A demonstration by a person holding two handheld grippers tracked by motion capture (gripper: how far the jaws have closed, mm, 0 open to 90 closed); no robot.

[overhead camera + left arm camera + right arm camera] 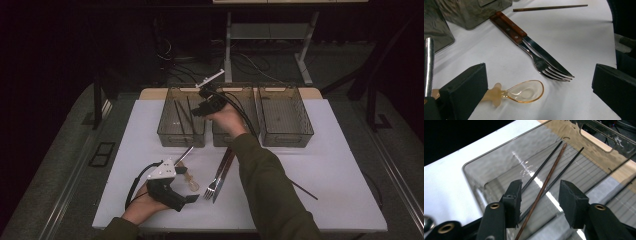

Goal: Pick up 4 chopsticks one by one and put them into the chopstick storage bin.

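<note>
Right gripper hangs over the left clear bin of three at the far side of the white table. Its jaws stand partly apart with nothing pressed between the pads. In the right gripper view a brown chopstick lies on the bin floor below the gap between the jaws, flanked by two black chopsticks, all roughly parallel.

Left gripper rests near the front edge of the table, jaws wide apart and holding nothing. Just ahead of it lies a clear amber spoon, bowl up, close beside the left jaw. A fork and a wooden-handled knife lie together, touching, near the spoon. One more brown chopstick lies apart on the table, beyond them.
</note>
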